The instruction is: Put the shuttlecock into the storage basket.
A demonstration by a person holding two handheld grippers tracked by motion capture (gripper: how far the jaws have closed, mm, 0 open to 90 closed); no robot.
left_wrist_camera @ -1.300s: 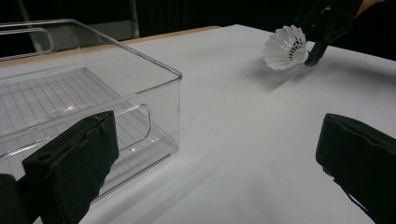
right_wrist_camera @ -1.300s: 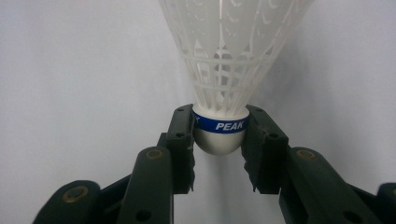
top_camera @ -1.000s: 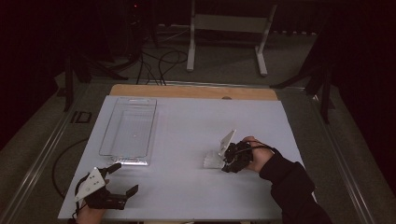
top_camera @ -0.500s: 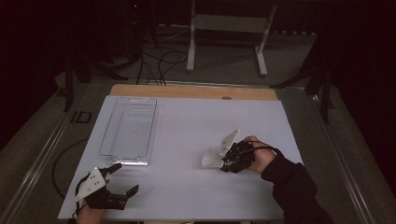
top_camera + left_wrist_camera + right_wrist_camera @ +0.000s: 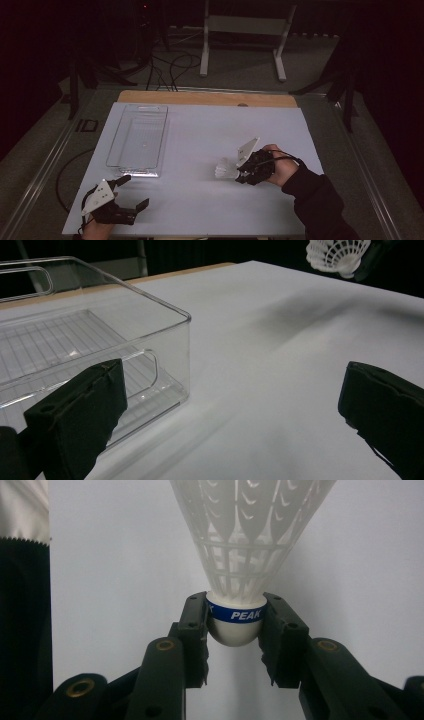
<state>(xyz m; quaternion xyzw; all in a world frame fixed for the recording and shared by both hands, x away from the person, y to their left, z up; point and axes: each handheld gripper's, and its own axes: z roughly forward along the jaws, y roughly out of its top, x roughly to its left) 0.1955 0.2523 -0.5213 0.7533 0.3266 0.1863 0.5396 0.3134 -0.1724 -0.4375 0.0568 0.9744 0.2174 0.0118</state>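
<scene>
**Shuttlecock clamped in the right gripper over the white table**

The right gripper (image 5: 235,630) has its two black jaws closed against the rounded cork base of a white plastic shuttlecock (image 5: 245,545), one jaw on each side of the blue band that reads "PEAK". The skirt fans away from the jaws. In the high view the shuttlecock (image 5: 226,169) sits at the right-centre of the white table (image 5: 200,135), skirt pointing toward the middle; whether it touches the surface or hangs just above it is hard to tell from here.

The left gripper (image 5: 131,192) rests near the front left corner of the table, its jaws spread wide with nothing between them. Just beyond it stands a clear plastic bin (image 5: 137,140), empty, its near corner close to the left jaw in the left gripper view (image 5: 100,340). The bin and the shuttlecock are well apart.
</scene>
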